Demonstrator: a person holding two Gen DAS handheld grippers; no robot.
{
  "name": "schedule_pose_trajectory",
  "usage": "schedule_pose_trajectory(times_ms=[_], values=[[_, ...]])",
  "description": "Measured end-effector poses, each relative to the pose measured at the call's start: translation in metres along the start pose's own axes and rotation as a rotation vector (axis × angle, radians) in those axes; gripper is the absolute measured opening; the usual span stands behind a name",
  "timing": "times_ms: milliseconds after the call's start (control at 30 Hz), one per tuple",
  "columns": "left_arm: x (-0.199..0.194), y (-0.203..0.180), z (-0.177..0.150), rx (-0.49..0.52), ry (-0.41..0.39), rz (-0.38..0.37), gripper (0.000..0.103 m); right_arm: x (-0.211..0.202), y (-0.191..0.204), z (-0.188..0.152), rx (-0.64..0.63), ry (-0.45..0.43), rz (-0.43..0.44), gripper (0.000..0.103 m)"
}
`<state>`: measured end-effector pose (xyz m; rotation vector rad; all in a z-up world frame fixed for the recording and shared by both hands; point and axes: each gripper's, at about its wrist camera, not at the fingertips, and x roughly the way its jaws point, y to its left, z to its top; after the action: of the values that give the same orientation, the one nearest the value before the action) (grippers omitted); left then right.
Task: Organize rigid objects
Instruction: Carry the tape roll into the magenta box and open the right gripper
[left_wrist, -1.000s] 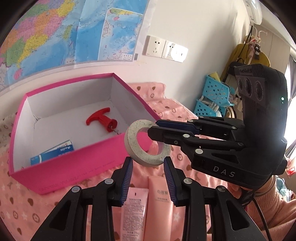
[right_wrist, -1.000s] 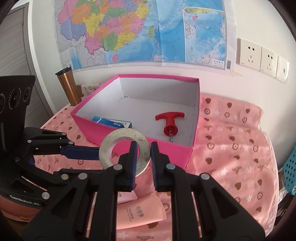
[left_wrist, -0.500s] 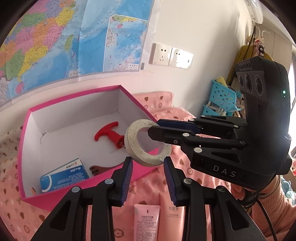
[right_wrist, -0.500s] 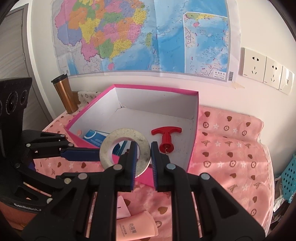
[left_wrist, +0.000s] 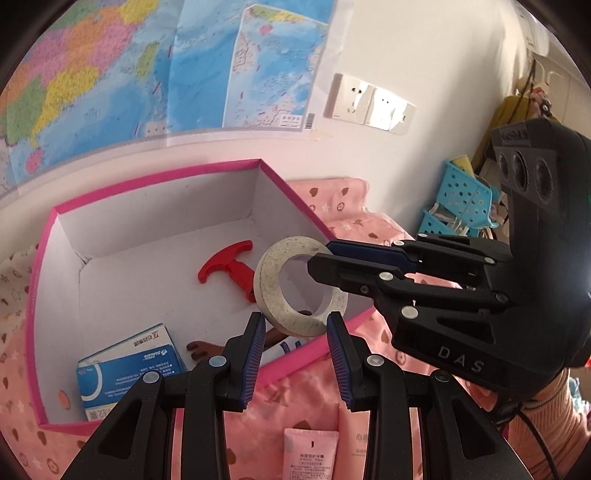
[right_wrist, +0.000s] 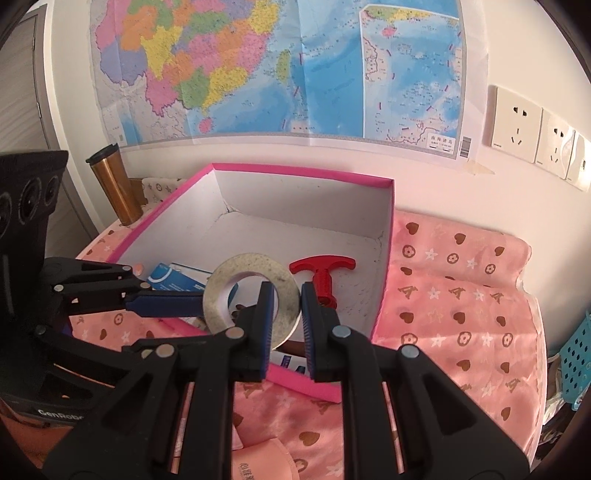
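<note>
Grey-white tape ring (left_wrist: 300, 291), thick-walled with a wide round hole and speckled faces, held on edge and slightly tilted above the near wall of the pink box (left_wrist: 155, 181), at its 5 o'clock corner in the left wrist view. Box open-topped, white inside, resting on the pink patterned cloth. On its floor: red T-handled corkscrew (left_wrist: 231, 267) lying flat at 10 o'clock from the ring; blue-and-white carton (left_wrist: 127, 373) lying flat at 8 o'clock. Two pink tubes (left_wrist: 311, 456) lie on the cloth at 6 o'clock, outside the box.
</note>
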<state>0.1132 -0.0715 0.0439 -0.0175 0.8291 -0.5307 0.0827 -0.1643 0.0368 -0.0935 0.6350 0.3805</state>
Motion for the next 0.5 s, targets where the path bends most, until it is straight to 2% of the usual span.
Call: schedule_pose_trajectory(times_ms=[500], values=[[0.031, 0.014, 0.005, -0.051, 0.061, 0.013, 0.033, 0.026, -0.012, -0.003, 0.027, 0.077, -0.006, 0.017]])
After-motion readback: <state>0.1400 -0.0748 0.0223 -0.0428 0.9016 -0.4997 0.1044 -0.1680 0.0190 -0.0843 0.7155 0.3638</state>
